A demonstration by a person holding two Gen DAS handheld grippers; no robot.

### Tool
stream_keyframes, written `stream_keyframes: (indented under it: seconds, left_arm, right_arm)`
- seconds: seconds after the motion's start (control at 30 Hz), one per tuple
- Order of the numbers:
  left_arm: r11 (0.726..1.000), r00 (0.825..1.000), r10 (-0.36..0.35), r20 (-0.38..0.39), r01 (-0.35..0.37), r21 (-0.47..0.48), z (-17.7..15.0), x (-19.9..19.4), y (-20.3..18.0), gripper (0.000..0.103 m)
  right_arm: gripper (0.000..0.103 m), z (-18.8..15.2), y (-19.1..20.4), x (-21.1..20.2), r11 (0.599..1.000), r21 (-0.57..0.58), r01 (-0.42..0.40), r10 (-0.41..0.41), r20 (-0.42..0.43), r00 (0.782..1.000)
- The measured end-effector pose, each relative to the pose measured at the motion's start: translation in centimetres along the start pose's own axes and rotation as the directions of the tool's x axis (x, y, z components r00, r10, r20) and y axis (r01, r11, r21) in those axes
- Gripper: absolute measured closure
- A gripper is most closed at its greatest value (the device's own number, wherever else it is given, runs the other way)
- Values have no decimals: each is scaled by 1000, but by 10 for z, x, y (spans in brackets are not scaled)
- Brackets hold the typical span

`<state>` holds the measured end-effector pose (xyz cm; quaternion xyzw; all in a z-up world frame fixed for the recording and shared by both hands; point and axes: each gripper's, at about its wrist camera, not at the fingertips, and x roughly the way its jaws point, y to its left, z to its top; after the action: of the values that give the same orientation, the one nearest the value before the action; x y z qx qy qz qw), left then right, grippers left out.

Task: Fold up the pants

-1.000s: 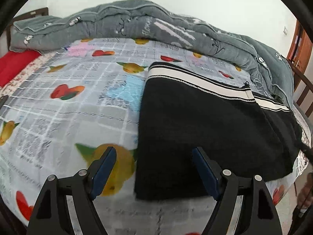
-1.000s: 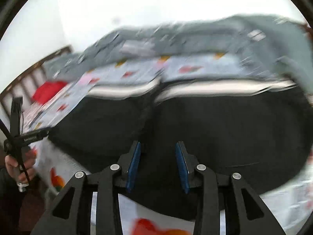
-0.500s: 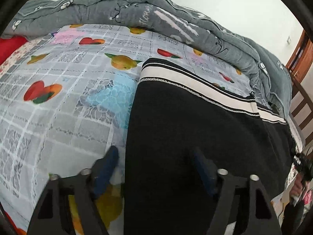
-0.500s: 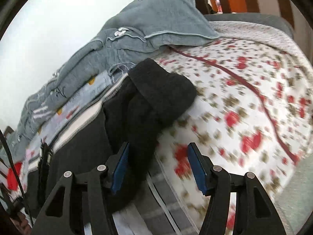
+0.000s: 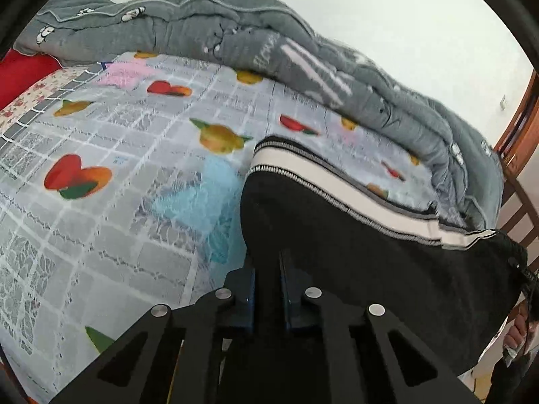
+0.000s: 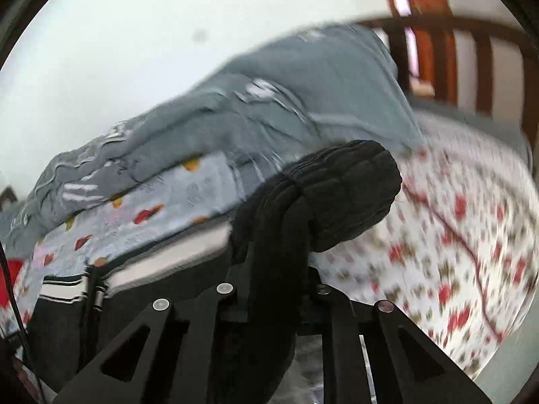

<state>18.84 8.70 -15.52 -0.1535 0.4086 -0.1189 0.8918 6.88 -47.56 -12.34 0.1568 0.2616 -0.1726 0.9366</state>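
Observation:
Black pants (image 5: 370, 262) with a white side stripe (image 5: 337, 181) lie on a fruit-print bedsheet (image 5: 118, 168). My left gripper (image 5: 267, 289) is shut on the near left edge of the pants, with the cloth pinched between its blue pads. In the right wrist view the pants (image 6: 323, 195) bunch up in a thick black fold, and my right gripper (image 6: 276, 289) is shut on that fold. The fingertips of both grippers are hidden by cloth.
A grey quilt (image 5: 269, 54) is heaped along the back of the bed, also in the right wrist view (image 6: 269, 101). A floral sheet (image 6: 465, 235) covers the right part. A wooden bed frame (image 6: 438, 50) stands behind. A red cloth (image 5: 20, 74) lies far left.
Both grippers were open over the pants; each has moved in and closed on the black cloth. The right end of the pants is now bunched and lifted.

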Motion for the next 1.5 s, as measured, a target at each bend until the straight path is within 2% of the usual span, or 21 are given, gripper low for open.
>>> stream_keyframes:
  seconds: [0.13,0.23,0.4,0.47,0.53,0.6,0.67,0.7,0.73,0.8,0.83,0.87,0.93,0.97,1.03,1.1,1.2,1.3,1.37,1.43,1.5]
  left_arm:
    - [997,997,-71,42,72,-31,17,-9,16,92]
    - [996,996,-59,66,63,-58,31,-12,38,92]
    - [999,994,18,106,-13,-47,56,-31,79,92]
    - [997,991,73,116,-70,-28,67,-40,92,92]
    - [990,982,142,121,-144,5,73,-45,103,91]
    - [977,973,200,115,-207,44,72,-43,110,90]
    - [969,969,233,81,-238,70,66,-34,117,88]
    - [964,967,248,56,-252,85,61,-27,120,83]
    - [957,961,273,43,-276,94,55,-22,121,78]
    - [942,947,318,32,-320,105,46,-20,122,78]
    - [943,949,314,24,-315,113,42,-22,122,73]
    - [946,953,302,24,-302,116,36,-29,122,69]
    - [950,956,291,36,-293,111,32,-38,122,46]
    - [953,959,281,45,-284,101,28,-44,123,44]
    - [968,969,242,45,-244,64,20,-54,130,43]
    - [986,985,169,15,-169,6,9,-58,141,43]
    - [995,996,89,4,-88,-44,-5,-62,148,43]
    - [996,997,82,10,-81,-20,-17,-67,142,43]
    - [997,997,77,10,-77,1,-21,-67,136,43]
    - [997,997,72,24,-72,-9,-22,-66,135,41]
    - [998,998,50,38,-48,-46,-20,-63,137,41]
  right_arm:
    - [90,30,51,-5,999,-45,-18,20,35,999]
    - [91,44,89,-7,995,-89,-52,57,54,997]
    - [91,61,148,-13,976,-152,-155,169,84,982]
    - [91,59,159,-12,965,-127,-228,239,78,968]
    - [91,45,164,-3,959,-118,-259,268,72,961]
    - [91,27,163,13,961,-131,-243,251,48,967]
    - [91,2,148,44,974,-120,-194,192,-31,981]
    - [91,-10,137,60,980,-110,-167,159,-78,984]
    - [91,-20,127,75,985,-105,-140,126,-123,984]
    - [85,-41,98,103,996,-48,-80,67,-239,969]
    - [84,-50,81,106,993,20,-117,118,-254,960]
    - [75,-51,73,99,990,45,-131,138,-229,963]
    - [60,-50,67,77,999,4,-53,52,-181,982]
    - [58,-49,68,66,999,-37,-4,-1,-150,989]
    - [58,-47,72,47,996,-91,11,-22,-126,992]
    - [58,-47,77,35,991,-128,34,-48,-110,993]
    - [58,-47,98,12,980,-187,70,-82,-60,995]
    - [55,-49,127,0,968,-248,40,-51,-38,998]
    - [43,-57,153,-4,956,-293,-23,14,-30,999]
    - [42,-67,174,-1,935,-346,-73,62,-44,997]
    - [42,-83,194,8,913,-402,-66,53,-44,998]
